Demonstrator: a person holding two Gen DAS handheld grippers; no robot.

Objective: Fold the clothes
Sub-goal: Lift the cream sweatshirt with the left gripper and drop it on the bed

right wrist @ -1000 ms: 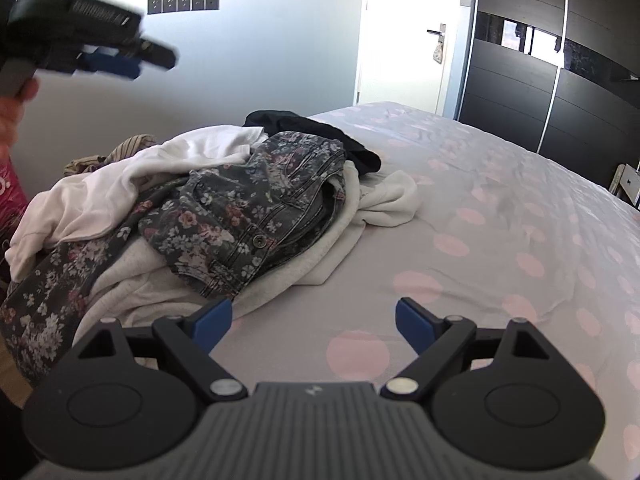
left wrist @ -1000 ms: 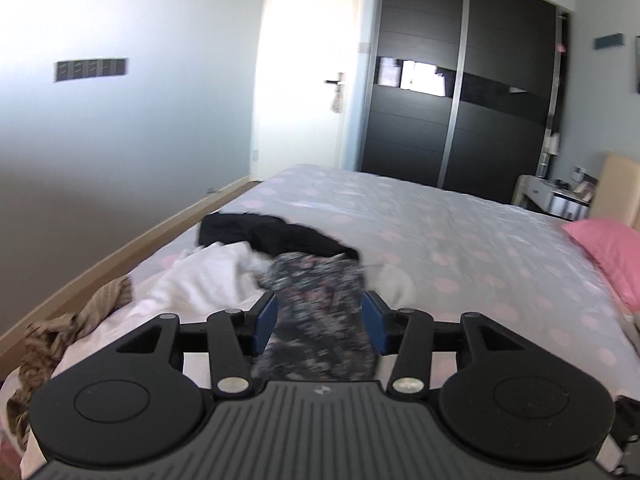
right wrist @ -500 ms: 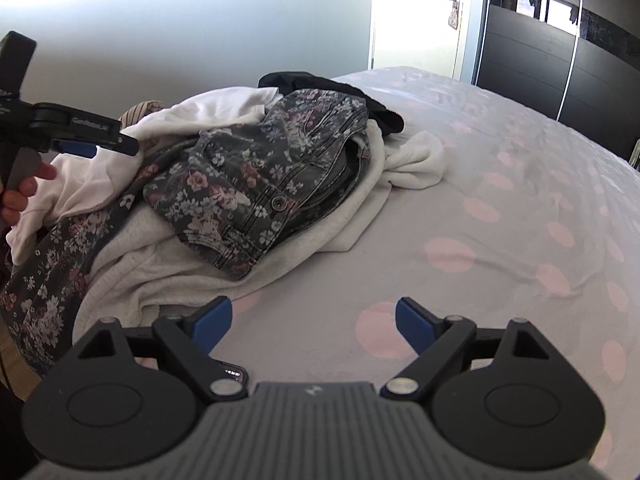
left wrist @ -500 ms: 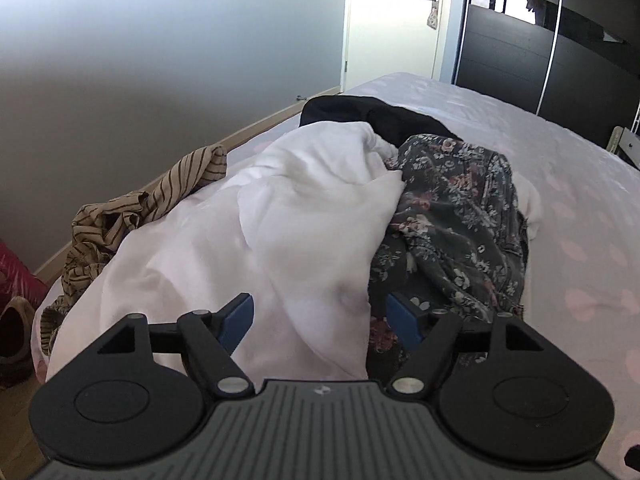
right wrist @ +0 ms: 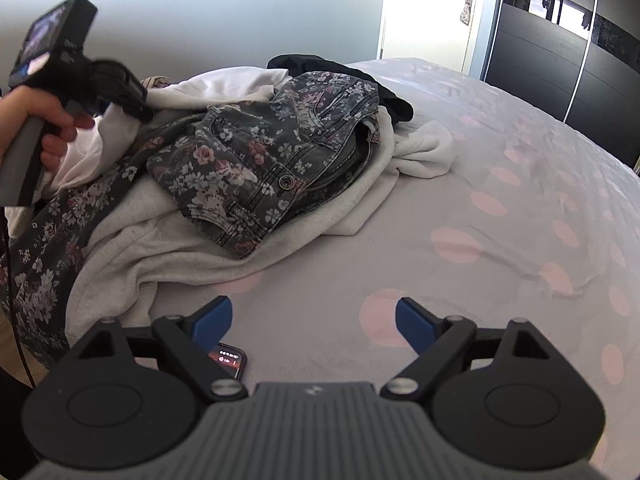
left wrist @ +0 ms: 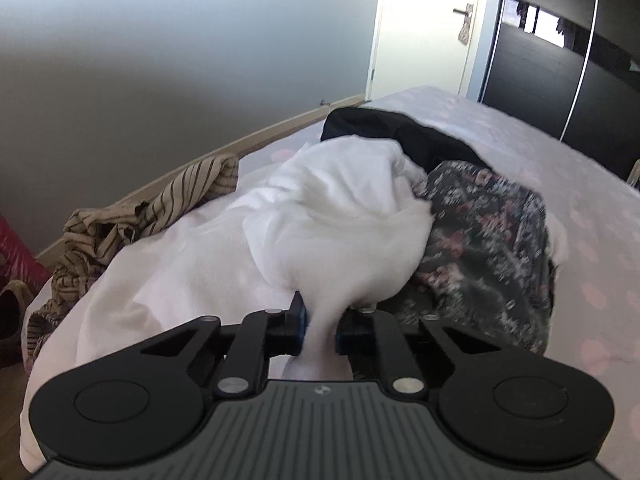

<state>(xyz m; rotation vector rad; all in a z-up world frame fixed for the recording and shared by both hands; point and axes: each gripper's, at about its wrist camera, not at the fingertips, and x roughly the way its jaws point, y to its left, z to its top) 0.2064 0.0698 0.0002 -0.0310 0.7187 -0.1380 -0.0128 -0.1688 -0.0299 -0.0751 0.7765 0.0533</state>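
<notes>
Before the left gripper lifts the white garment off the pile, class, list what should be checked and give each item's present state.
1. Left gripper closed on white garment: ok; jaws just closed, cloth pinched between them.
2. Only one layer caught: cannot tell.
3. Floral jeans clear of the white garment: not ok, they lie on white fabric.
4. Right gripper free to help: ok, open and empty.
5. Phone away from the folding area: not ok, it lies on the bed.

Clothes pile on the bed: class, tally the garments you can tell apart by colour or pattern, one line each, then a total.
White garment, pinched in the left gripper: 1
Off-white sweatshirt: 1
Floral denim garment: 1
Floral fabric at pile edge: 1
Black garment: 1
Tan striped garment: 1
Total: 6
</notes>
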